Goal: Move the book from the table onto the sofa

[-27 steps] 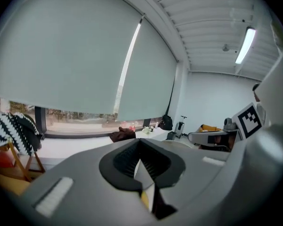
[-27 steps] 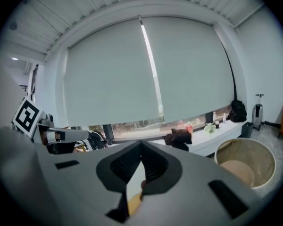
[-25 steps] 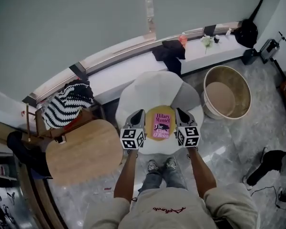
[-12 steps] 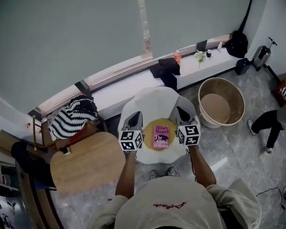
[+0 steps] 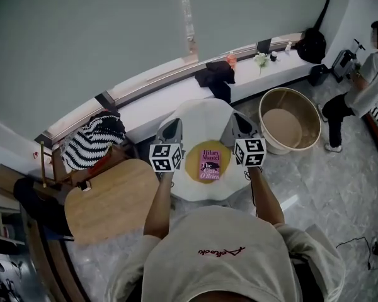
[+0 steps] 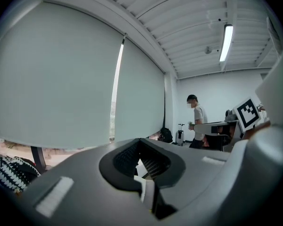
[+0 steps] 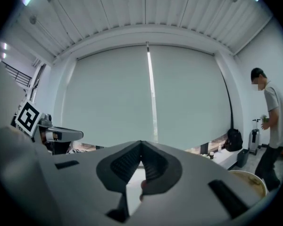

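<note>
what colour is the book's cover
The book is yellow with a pink centre panel, clearest in the head view.

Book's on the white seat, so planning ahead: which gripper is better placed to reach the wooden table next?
Left, probably. The left gripper hangs on the wooden table's side; the right gripper is beyond the book.

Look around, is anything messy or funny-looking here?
Only a little. A dark cloth is heaped on the white window ledge, with one part hanging over its front edge. The book lies flat on the white seat, and nothing looks spilled or broken.
</note>
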A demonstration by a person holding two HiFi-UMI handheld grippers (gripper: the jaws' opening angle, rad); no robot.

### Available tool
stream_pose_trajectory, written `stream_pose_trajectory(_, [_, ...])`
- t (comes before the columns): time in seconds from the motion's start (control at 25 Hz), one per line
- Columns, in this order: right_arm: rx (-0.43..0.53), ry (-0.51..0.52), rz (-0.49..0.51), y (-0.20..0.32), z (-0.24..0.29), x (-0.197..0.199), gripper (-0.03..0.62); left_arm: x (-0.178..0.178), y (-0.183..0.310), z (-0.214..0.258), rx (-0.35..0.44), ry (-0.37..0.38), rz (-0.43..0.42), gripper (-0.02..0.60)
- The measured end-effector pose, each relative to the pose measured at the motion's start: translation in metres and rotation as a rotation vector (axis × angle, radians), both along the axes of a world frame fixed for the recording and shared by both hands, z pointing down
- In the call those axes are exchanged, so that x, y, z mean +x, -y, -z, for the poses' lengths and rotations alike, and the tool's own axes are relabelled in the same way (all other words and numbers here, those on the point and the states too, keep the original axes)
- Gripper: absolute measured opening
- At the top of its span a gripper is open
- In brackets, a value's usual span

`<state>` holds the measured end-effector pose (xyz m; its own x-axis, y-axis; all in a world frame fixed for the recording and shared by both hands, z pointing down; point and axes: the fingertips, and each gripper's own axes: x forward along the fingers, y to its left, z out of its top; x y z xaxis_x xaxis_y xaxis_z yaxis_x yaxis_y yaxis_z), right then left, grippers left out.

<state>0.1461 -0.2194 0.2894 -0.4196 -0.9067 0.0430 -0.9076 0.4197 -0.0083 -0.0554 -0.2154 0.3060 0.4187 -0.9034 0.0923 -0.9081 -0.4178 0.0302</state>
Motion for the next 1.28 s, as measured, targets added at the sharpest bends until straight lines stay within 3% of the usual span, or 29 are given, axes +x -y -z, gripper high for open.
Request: stream_pose_trajectory(1.28, [-0.017,-0.003,0.025,-0.001,-0.003,-0.004,0.008,0.014,0.004,0.005,0.009,0.012,-0.004,0.009])
